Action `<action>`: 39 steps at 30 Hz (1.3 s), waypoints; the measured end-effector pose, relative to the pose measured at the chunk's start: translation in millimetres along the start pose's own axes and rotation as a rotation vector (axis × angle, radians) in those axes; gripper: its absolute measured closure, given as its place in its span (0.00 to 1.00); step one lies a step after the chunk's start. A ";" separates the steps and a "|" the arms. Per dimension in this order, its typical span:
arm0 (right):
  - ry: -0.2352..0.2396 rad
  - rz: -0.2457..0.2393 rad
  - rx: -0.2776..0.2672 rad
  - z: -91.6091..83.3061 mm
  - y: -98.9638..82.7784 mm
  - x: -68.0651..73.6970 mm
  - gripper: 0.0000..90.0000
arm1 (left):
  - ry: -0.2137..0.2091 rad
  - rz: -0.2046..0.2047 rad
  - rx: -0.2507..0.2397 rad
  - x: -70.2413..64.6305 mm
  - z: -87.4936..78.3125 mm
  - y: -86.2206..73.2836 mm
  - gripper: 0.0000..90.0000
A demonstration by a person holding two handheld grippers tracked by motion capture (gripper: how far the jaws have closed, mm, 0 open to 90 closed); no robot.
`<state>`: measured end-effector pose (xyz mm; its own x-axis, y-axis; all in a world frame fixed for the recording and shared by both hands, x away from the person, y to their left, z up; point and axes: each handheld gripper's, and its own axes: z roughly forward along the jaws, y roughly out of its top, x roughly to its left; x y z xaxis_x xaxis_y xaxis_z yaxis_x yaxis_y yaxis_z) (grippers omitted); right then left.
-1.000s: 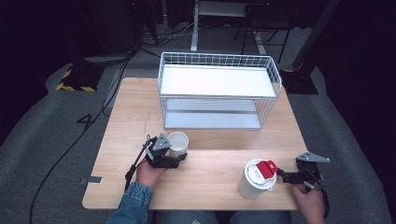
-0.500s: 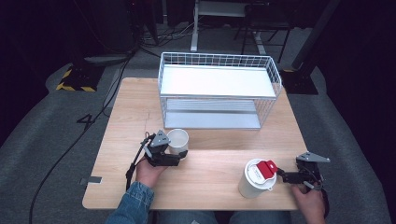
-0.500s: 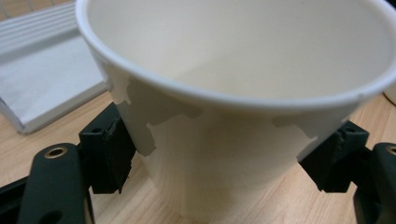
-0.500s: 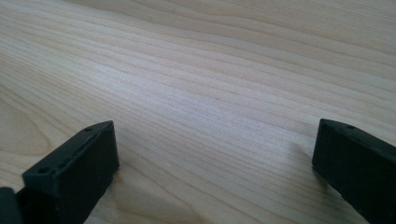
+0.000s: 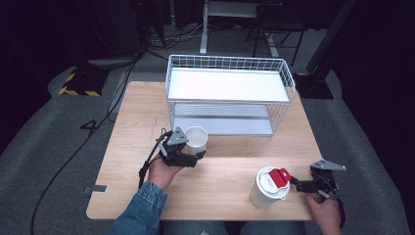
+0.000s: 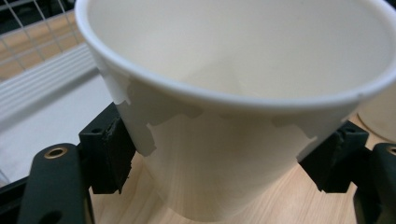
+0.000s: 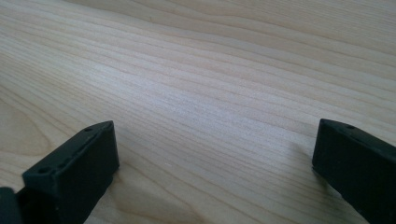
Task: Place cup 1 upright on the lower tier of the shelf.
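The left hand-held gripper (image 5: 195, 157), left of centre in the high view, pinches a white paper cup (image 5: 196, 139) low on its wall; the cup stands upright just in front of the wire rack (image 5: 230, 93). In the left gripper view the pads (image 6: 108, 154) press both sides of the cup (image 6: 243, 140), whose mouth is open and looks empty.

The right hand-held gripper (image 5: 298, 185), at the lower right, has its jaws spread with only bare desk (image 7: 196, 93) between them; it lies just beside a lidded cup (image 5: 266, 188) with a red tab.

The thin wall could buckle if the squeeze tightens, letting the cup slip or tilt. Should it be headed for the rack, its rim may catch the wire edge. A careless right hand could also knock the lidded cup over.
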<state>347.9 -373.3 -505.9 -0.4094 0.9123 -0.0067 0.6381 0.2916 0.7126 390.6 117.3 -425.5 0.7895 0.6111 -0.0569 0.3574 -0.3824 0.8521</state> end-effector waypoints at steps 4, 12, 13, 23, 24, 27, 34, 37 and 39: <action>0.000 0.000 0.000 0.0 0.0 0.0 0.00 | -0.010 0.014 0.001 -1.4 6.0 12.5 0.25; 0.000 0.000 0.000 0.0 0.0 0.0 0.00 | -0.021 0.029 0.003 -3.8 18.7 30.5 0.25; 0.000 0.000 0.000 0.0 0.0 0.0 0.00 | -0.021 0.032 0.004 -3.8 19.6 31.6 0.25; 0.000 0.000 0.000 0.0 0.0 0.0 0.01 | -0.024 0.038 -0.039 -6.4 35.5 41.8 0.25; 0.000 0.000 0.000 0.0 0.0 -0.1 0.00 | -0.019 0.038 -0.040 -6.1 36.8 42.0 0.25; 0.000 0.000 0.000 0.0 0.0 -0.1 0.00 | -0.007 0.039 -0.040 -4.8 41.7 42.4 0.25; 0.000 0.000 0.000 0.0 0.0 -0.1 0.01 | 0.025 -0.014 -0.056 0.8 57.1 43.3 0.25; 0.002 -0.001 0.000 -0.1 0.0 -0.1 0.01 | 0.046 -0.028 -0.062 2.5 63.1 43.5 0.25; 0.002 -0.001 -0.001 -0.1 0.0 -0.1 0.01 | 0.075 -0.035 -0.063 4.3 68.0 43.8 0.25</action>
<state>347.9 -373.4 -505.8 -0.4116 0.9114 -0.0058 0.6373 0.2923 0.7130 443.6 56.0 -423.8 0.7369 0.6741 -0.0501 0.3501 -0.3172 0.8814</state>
